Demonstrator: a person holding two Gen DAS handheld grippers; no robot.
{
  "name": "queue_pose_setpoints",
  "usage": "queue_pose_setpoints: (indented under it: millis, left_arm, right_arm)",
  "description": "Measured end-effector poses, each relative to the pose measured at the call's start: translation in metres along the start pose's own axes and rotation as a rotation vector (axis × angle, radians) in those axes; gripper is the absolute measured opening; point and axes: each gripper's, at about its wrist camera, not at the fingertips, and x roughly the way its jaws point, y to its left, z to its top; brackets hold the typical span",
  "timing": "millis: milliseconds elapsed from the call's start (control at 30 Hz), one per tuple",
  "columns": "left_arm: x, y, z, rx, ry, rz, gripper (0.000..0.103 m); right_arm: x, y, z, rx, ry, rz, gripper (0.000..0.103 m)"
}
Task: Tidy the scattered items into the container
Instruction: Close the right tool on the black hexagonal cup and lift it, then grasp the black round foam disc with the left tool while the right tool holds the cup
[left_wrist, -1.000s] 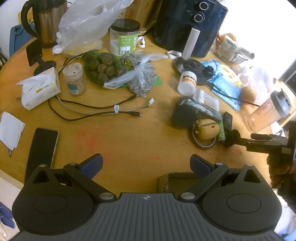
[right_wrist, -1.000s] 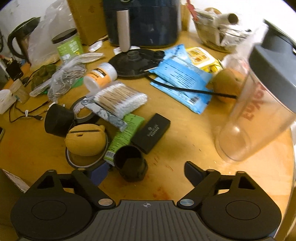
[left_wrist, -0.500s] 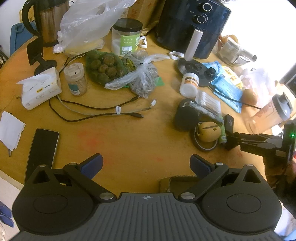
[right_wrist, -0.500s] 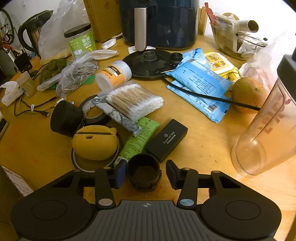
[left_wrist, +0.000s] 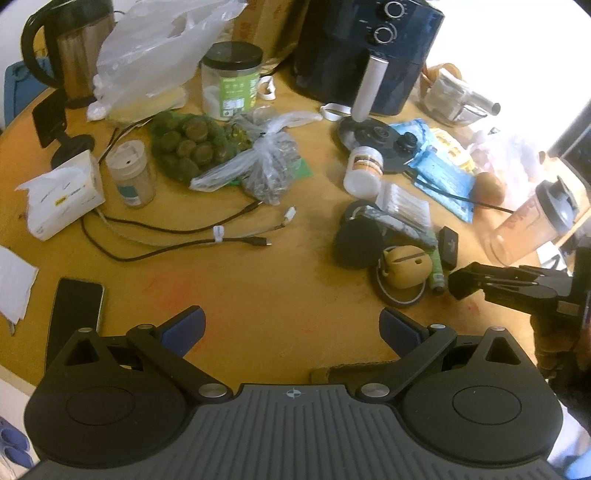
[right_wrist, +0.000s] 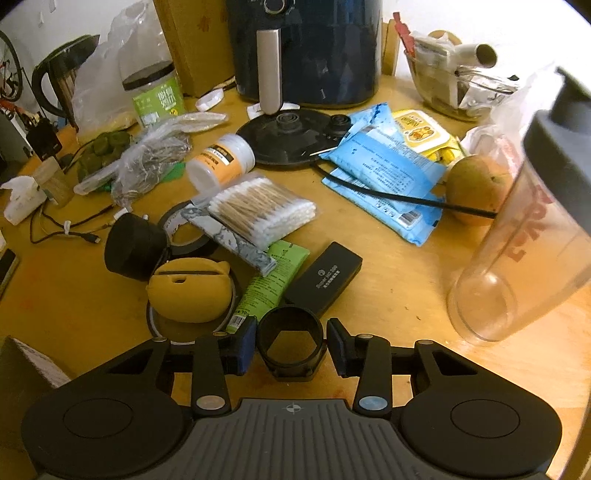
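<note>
Where gripper (right_wrist: 291, 347) closes, cap (right_wrist: 290, 343) sits.

1. One dark air fryer (right_wrist: 306, 48) stands at the back of the table.
2. One steel kettle (left_wrist: 70, 48) and one separate kettle base (right_wrist: 291, 136).
3. Two blue packets (right_wrist: 388, 173), stacked.
4. One green-labelled jar (left_wrist: 232, 81), one white pill bottle (right_wrist: 221, 158).
5. One pack of cotton swabs (right_wrist: 262, 210).
6. One phone (left_wrist: 75, 314).
7. One shaker bottle (right_wrist: 524, 251).
8. Two black round caps (right_wrist: 290, 343) (right_wrist: 135, 247).
</note>
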Motion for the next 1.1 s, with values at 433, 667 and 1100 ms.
queue_pose_setpoints:
  millis: [433, 667, 1100]
  left_arm:
    - [0.012, -0.020, 0.009, 0.079, -0.004, -0.024, 0.102]
    - [0.018, -0.028, 0.012, 0.127, -0.020, -0.037, 0.102]
    - [0.036, -0.043, 0.018, 0.190, -0.047, -0.098, 0.102]
  right_arm:
    - [-0.042, -0.007, -0.009, 0.091, -0.031, -0.032, 0.044]
    - [-0.061, -0.011, -0.019, 0.123, -0.047, -0.051, 0.044]
    - [-0.090, -0.017, -0.040, 0.178, -0.069, -0.093, 0.044]
